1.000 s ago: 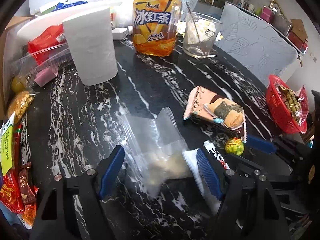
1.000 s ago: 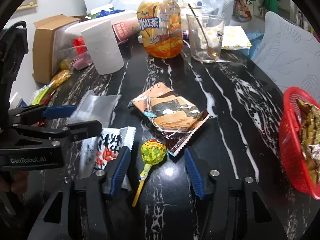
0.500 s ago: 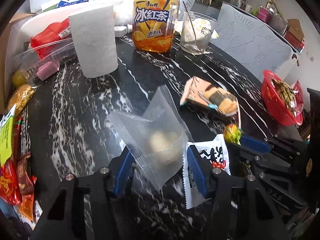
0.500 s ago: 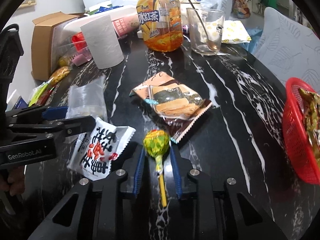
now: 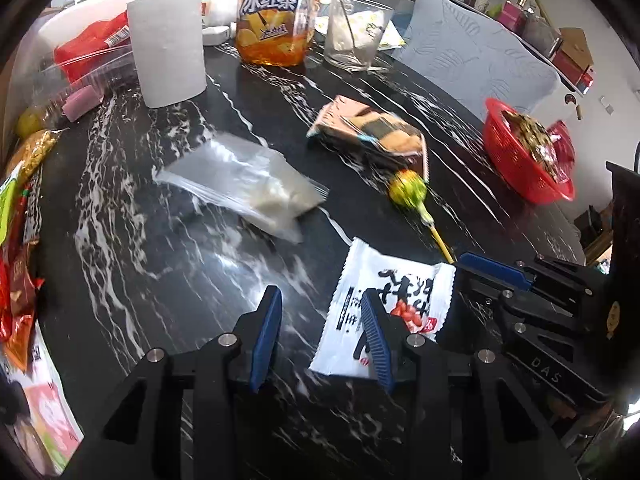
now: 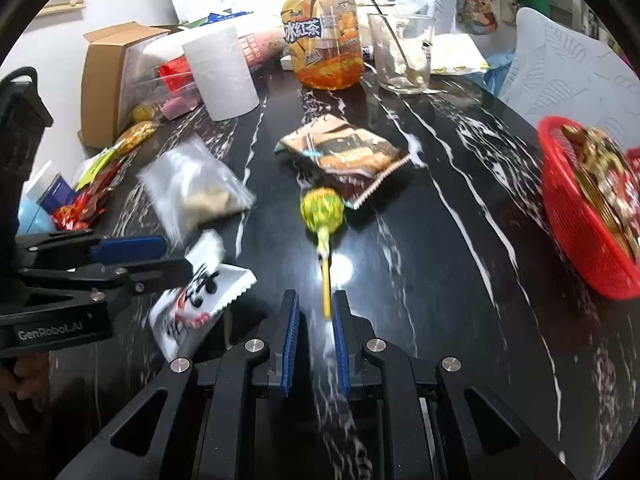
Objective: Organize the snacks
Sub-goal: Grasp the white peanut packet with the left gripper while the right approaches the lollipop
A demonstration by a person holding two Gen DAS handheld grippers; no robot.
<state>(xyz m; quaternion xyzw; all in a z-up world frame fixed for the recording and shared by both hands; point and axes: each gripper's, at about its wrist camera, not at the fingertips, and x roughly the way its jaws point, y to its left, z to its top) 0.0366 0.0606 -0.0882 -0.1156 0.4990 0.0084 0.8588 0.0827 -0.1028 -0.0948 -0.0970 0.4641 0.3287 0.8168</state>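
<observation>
I judge the sorting is only partly done: the red basket (image 6: pixel 568 216) at the far right already has some wrapped snacks inside, but four things are loose on the table (image 5: pixel 160 280). My right gripper (image 6: pixel 315 296) has its jaws drawn very narrow, with the end of the stick of the lollipop (image 6: pixel 322 210) between them, so I believe it holds the lollipop by the stick; the green-yellow head points away toward the brown pack (image 6: pixel 340 152). The jaws of my left gripper (image 5: pixel 320 296) have just been closing and are now narrow, but between them I see mostly bare table. The white packet (image 5: pixel 392 280) lies just at its right finger, partly behind it, not clamped. The clear bag (image 5: pixel 240 184) lies farther, to the left. So the lollipop, packet, bag and pack all have to go to the basket. The bottle (image 5: pixel 276 12) at the far side reads "冰红茶". The left gripper body reads "GenRobot.AI", the right one "DAS". The black characters on the packet I cannot read surely.
</observation>
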